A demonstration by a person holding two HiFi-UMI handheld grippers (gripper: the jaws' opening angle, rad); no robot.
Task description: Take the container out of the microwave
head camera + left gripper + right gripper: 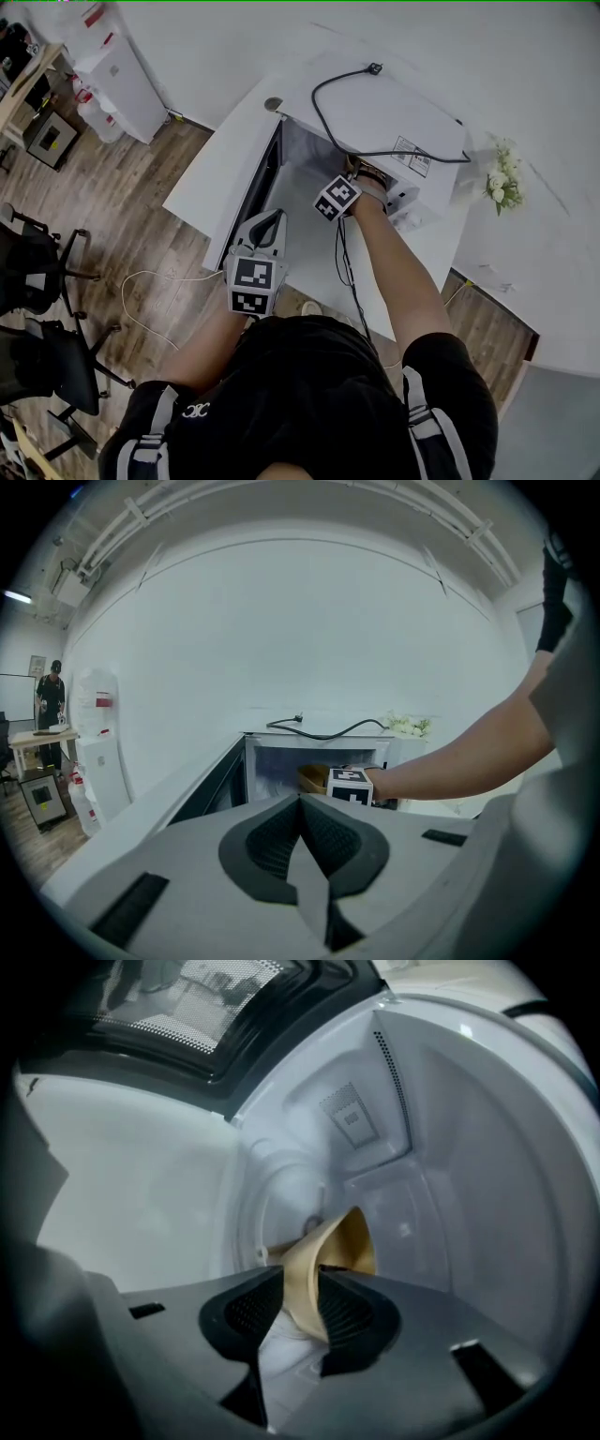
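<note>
The right gripper point(300, 1290) reaches inside the open microwave point(450, 1147), its jaws pinched on the wall of the tan container point(342, 1241), which sits on the microwave's floor. The left gripper point(300, 803) hangs outside, in front of the table point(206, 178), with its jaws together and nothing between them.

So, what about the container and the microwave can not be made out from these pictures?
- Container base and contents: right gripper view, covered by the right gripper closed on its wall.
- Whole container: head view, hidden under the microwave top.
- Container shape: left gripper view, small and partly behind the marker cube.
- Label print: head view, too small.
</note>
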